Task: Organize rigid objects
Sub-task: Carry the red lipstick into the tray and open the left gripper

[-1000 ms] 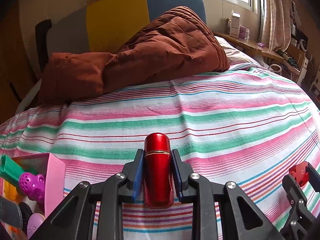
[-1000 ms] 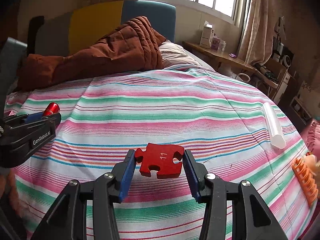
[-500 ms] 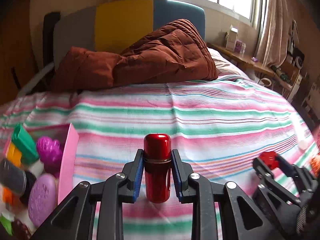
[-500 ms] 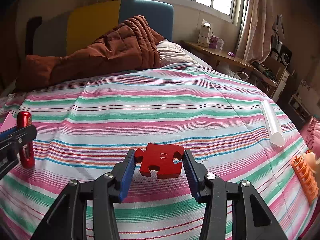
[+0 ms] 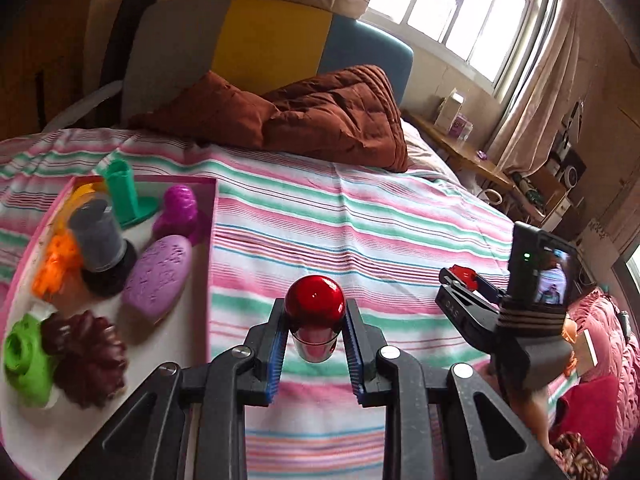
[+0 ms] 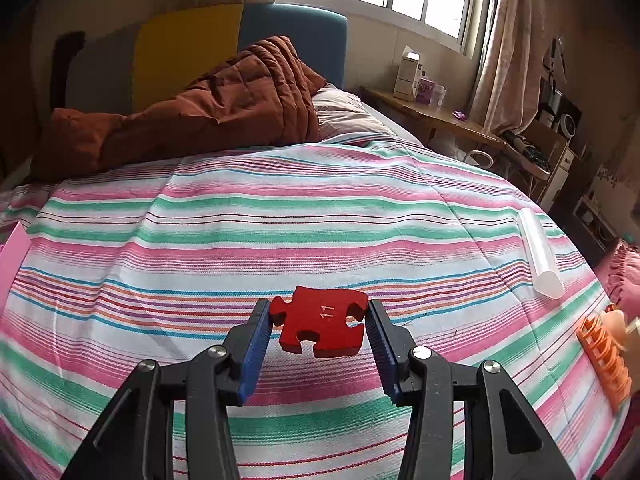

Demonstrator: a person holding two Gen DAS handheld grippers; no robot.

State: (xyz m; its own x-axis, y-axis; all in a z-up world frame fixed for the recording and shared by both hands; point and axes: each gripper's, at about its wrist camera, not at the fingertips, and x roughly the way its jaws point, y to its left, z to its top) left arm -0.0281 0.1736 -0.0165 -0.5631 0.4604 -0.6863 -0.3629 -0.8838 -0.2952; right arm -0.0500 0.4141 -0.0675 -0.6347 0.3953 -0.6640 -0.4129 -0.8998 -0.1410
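Observation:
My left gripper [image 5: 315, 322] is shut on a shiny red capsule-shaped case [image 5: 315, 312], held above the striped bedsheet, just right of a pink tray [image 5: 211, 240]. The tray holds several toys: a green stand [image 5: 124, 196], a purple egg shape [image 5: 158, 276], a grey cup [image 5: 98, 236], a dark red flower shape [image 5: 86, 360]. My right gripper [image 6: 318, 330] is shut on a red jigsaw piece marked 11 [image 6: 322, 328], above the sheet. In the left wrist view the right gripper [image 5: 464, 280] shows at right with the red piece.
A brown quilt [image 6: 208, 108] lies at the head of the bed. A white tube [image 6: 540, 252] and an orange comb-like piece [image 6: 604, 356] lie on the sheet at right. The pink tray's corner [image 6: 12, 256] shows at left. A bedside shelf [image 6: 436, 116] stands by the window.
My left gripper has risen and tilted down over the tray's right edge, still holding the red case. The right gripper stays almost still with the jigsaw piece.

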